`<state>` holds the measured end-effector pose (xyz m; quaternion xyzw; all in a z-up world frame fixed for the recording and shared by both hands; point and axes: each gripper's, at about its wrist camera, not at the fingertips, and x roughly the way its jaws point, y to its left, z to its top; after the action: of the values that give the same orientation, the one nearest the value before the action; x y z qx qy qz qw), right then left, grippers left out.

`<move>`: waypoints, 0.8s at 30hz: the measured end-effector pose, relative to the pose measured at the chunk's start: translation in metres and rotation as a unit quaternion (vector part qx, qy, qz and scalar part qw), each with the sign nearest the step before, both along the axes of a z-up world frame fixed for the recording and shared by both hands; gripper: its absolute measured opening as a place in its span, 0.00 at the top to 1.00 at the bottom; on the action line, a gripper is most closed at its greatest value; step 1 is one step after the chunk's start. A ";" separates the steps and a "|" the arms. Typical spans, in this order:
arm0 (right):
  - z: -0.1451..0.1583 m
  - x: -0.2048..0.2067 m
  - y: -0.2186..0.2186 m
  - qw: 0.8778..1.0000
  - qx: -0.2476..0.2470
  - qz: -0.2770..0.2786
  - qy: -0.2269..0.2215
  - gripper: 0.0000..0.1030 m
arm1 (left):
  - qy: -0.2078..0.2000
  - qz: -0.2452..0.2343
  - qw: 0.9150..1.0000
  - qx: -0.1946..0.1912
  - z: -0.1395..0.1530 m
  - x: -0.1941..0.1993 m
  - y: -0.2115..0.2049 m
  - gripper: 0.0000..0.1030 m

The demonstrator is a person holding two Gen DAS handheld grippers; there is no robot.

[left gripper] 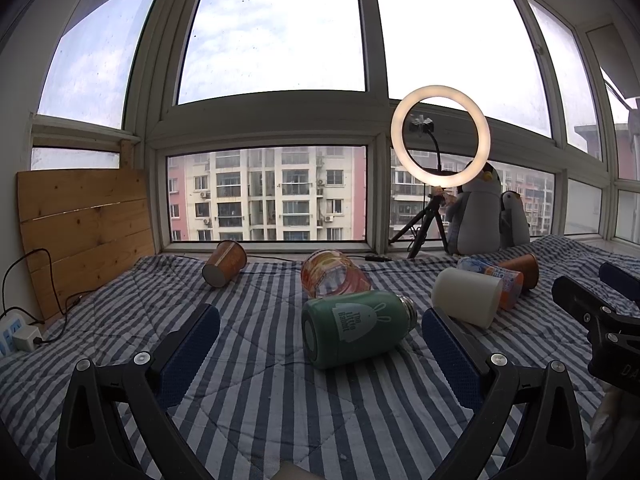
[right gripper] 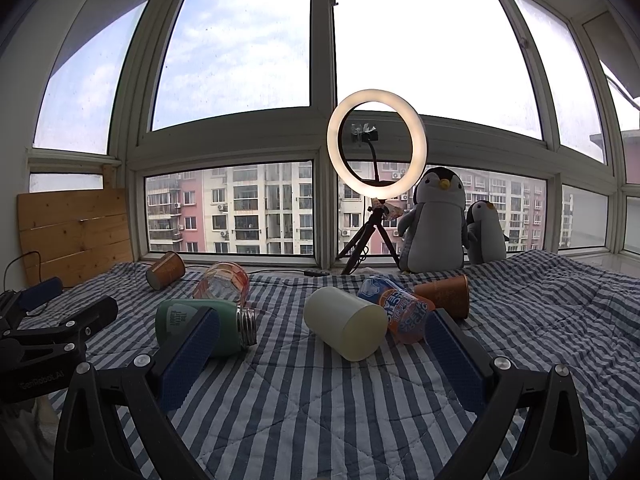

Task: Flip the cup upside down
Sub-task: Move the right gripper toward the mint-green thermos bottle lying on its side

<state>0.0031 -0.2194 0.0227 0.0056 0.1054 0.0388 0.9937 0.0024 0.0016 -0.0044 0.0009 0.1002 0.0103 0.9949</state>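
Several cups lie on their sides on a striped quilt [left gripper: 280, 408]. A green bottle-cup with a rabbit print [left gripper: 354, 330] lies between my left gripper's open fingers [left gripper: 320, 336], just ahead of the tips; it also shows in the right wrist view [right gripper: 192, 320]. A white cup [right gripper: 346, 322] lies ahead of my open, empty right gripper [right gripper: 324, 340]; it also shows in the left wrist view [left gripper: 468, 300]. A clear orange-printed cup [left gripper: 334, 274], a blue-orange printed cup [right gripper: 400, 310] and two brown paper cups [left gripper: 224, 264] [right gripper: 444, 294] lie further back.
A lit ring light on a tripod [right gripper: 376, 144] and two plush penguins [right gripper: 436, 220] stand at the window sill. A wooden board [left gripper: 86, 224] leans at the left, with a power strip and cable [left gripper: 18, 334] below it. The other gripper [left gripper: 600, 320] shows at the right edge.
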 end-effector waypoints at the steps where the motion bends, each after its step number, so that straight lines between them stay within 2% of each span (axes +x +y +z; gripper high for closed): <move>1: 0.000 0.000 0.000 1.000 0.000 0.000 0.000 0.02 | 0.000 0.000 1.000 0.000 0.000 0.000 0.000 0.01; 13: 0.000 0.001 0.001 1.000 0.000 0.001 0.003 0.02 | 0.001 0.000 1.000 -0.001 0.000 0.000 0.001 0.01; 17: -0.002 0.006 0.002 1.000 0.000 0.010 0.014 0.02 | 0.004 0.007 1.000 -0.018 0.002 0.002 0.011 0.01; 21: -0.005 0.017 0.004 0.999 0.003 0.030 0.042 0.02 | 0.045 0.004 0.997 -0.055 0.002 0.016 0.034 0.01; 24: -0.007 0.028 0.009 0.995 -0.001 0.060 0.075 0.02 | 0.096 -0.004 0.991 -0.092 -0.004 0.033 0.058 0.01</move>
<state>0.0314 -0.2105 0.0160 0.0014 0.1801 0.0979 0.9788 0.0358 0.0598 -0.0083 -0.0891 0.1962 -0.0033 0.9765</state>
